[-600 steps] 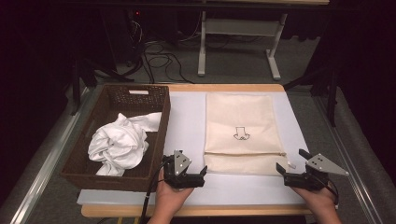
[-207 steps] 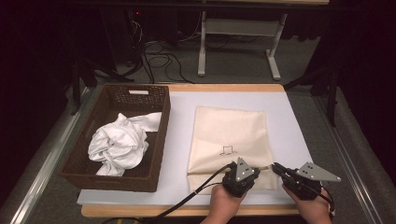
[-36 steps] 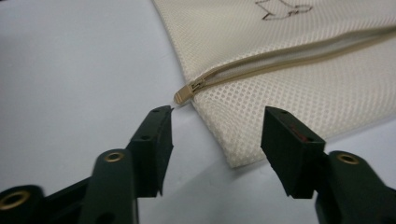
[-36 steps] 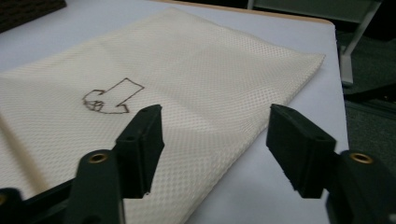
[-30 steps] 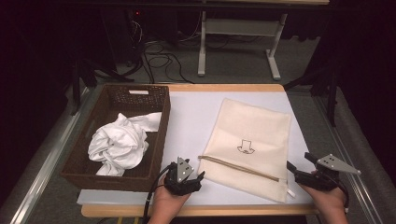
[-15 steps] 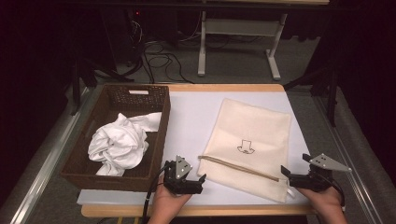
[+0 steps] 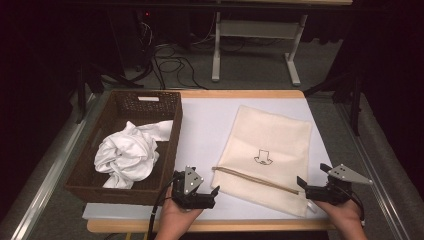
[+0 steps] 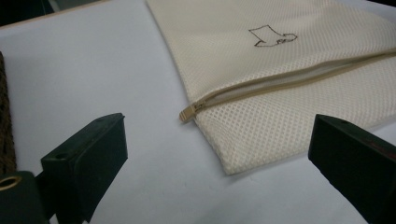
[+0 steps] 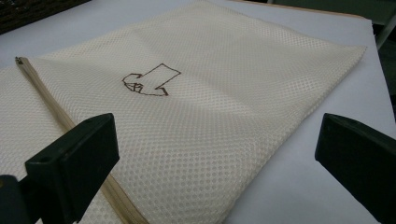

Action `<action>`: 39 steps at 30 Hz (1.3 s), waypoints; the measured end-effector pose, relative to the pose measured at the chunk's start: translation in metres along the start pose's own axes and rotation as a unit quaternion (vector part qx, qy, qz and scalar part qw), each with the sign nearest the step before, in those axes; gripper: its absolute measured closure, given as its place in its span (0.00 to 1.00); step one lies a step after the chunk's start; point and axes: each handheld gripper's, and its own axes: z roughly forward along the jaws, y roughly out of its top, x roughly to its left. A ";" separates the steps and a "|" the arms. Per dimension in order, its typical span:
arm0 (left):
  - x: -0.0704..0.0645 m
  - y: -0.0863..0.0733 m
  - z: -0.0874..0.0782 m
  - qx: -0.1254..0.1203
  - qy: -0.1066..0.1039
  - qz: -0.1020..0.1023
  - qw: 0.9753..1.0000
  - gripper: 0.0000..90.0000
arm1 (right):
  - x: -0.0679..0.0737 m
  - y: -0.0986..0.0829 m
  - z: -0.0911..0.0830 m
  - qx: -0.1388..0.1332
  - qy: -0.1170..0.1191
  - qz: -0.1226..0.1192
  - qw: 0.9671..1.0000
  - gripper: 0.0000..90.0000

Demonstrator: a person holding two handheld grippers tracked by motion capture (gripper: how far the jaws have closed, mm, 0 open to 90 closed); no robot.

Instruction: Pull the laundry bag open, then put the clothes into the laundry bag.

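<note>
Mesh bag (image 7: pixel 267 157), cream with a small dark emblem, lies flat and slanted at centre right of the white tabletop (image 7: pixel 205 120), unmoved over the last second, while the right claw (image 7: pixel 306 186) has drawn nearer its lower right corner. Both claws are spread and hold nothing; the left claw (image 7: pixel 212 194) sits just off the zipper end (image 8: pixel 187 112). High view adds a wicker basket (image 7: pixel 165 165) of white cloth (image 7: pixel 127 155) at left; gripper views reveal the mesh weave.
</note>
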 end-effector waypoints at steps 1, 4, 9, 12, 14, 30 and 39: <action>0.000 0.001 0.000 -0.002 0.000 0.000 1.000 0.05 | 0.001 0.000 0.000 0.004 0.001 0.002 1.000 0.00; 0.002 0.005 -0.002 -0.008 -0.001 -0.003 1.000 0.04 | 0.002 0.001 0.002 0.004 0.001 0.001 1.000 0.00; 0.004 0.010 -0.007 -0.020 -0.002 -0.014 1.000 0.03 | 0.003 0.002 0.004 0.003 0.004 0.000 1.000 0.00; 0.004 0.013 -0.013 -0.025 -0.004 -0.014 1.000 0.03 | 0.004 0.002 0.004 0.007 0.007 0.000 1.000 0.00; 0.002 0.016 -0.017 -0.029 -0.004 -0.012 0.999 0.02 | 0.005 0.002 0.004 0.009 0.009 -0.005 1.000 0.00; 0.010 0.033 -0.063 -0.062 -0.012 -0.031 0.998 0.01 | 0.008 0.002 0.004 0.013 0.022 -0.016 1.000 0.00; 0.035 0.030 -0.090 -0.060 0.025 -0.035 0.997 0.01 | 0.008 0.001 0.005 0.018 0.027 -0.019 0.999 0.00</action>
